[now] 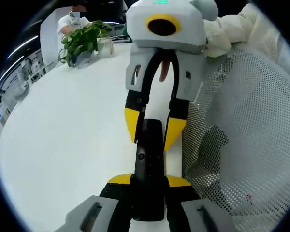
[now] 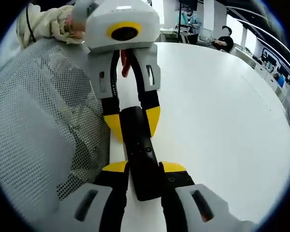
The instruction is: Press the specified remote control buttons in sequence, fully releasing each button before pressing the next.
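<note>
Gripping black remote (image 1: 148, 169) from both ends: my left tongs (image 1: 149, 182) closed on near end in left gripper view, yellow tips pressed to its sides. My right tongs (image 2: 144, 169) clamped on opposite end, seen facing me in left gripper view. Remote lies flat on white table (image 1: 63, 145), between the two. White mesh chair back (image 1: 251, 135) just beside remote. Potted plant (image 1: 82, 41) far across table, person seated behind it.

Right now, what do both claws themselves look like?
Left claw and right claw match: black jaws with yellow tips on grey slotted housings. Red and black cables run down the right claw's middle. A cream fabric sleeve covers the hand behind it.
</note>
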